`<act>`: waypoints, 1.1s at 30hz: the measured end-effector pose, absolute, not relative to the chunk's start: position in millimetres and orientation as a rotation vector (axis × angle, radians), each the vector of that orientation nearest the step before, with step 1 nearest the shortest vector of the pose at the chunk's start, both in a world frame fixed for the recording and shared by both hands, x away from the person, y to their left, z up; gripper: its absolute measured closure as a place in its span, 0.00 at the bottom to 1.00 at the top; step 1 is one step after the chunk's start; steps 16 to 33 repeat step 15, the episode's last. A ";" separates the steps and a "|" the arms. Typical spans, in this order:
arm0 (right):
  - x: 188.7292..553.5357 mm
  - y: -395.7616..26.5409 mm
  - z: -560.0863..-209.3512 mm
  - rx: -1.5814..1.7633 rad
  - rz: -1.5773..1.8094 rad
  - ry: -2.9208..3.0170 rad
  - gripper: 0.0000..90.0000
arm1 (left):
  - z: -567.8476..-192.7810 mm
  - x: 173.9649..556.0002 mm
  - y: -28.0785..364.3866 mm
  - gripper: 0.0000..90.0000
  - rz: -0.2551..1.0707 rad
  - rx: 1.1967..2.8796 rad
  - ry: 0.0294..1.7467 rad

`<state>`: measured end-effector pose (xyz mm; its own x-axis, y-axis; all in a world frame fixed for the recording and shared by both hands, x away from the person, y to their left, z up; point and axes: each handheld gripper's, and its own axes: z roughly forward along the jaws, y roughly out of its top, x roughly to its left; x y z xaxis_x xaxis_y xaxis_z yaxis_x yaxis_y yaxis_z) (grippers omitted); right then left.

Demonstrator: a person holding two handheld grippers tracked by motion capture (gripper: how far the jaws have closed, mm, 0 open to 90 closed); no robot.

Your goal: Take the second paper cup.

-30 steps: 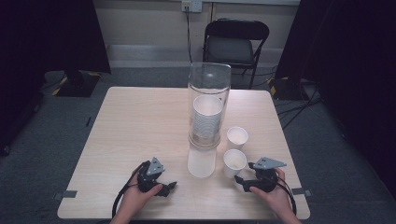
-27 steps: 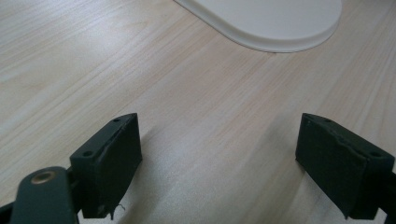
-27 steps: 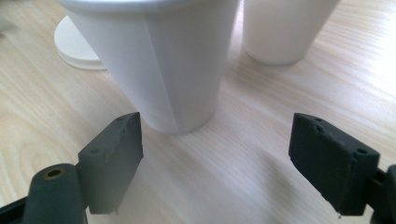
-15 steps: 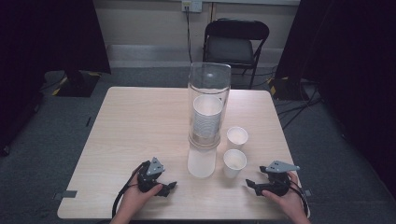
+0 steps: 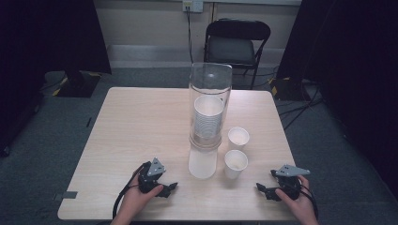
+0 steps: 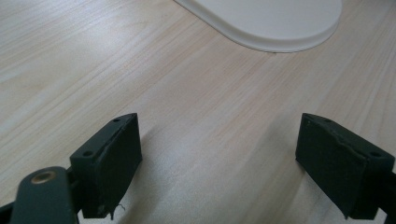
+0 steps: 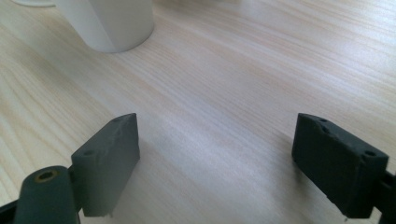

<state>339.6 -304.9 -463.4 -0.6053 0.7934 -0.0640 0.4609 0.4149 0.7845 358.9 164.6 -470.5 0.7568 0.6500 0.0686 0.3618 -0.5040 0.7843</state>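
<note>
The left claw [image 5: 170,187] is resting near the worktop's [image 5: 141,122] near edge, jaws standing wide apart with bare wood between them, the base of the upside-down paper cup [image 5: 202,163] lying just ahead of it. The right claw [image 5: 261,190] is sitting toward the near right corner, its jaws likewise spread and gripping nothing, well apart from the nearer upright paper cup [image 5: 235,163]. A second upright cup [image 5: 238,138] is standing just behind that one, beside the clear cylinder [image 5: 210,105] holding a stack of cups [image 5: 208,117] at the worktop's middle. Judging by this, both hands are idling between cups. To do the next pick well, the right claw should be approaching the nearer cup level, straddling its wall below the rim, and closing gently so the thin paper is not crushing or tipping.
</note>
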 end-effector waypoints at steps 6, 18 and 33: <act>340.1 -309.4 -463.8 1.019 1.035 2.276 0.15 | -470.6 358.9 164.6 0.15 0.459 2.147 0.754; 340.1 -309.2 -463.8 1.020 1.033 2.275 0.15 | -470.8 358.6 165.1 0.15 0.459 2.145 0.753; 340.1 -309.2 -463.8 1.020 1.033 2.275 0.15 | -470.8 358.6 165.1 0.15 0.459 2.145 0.753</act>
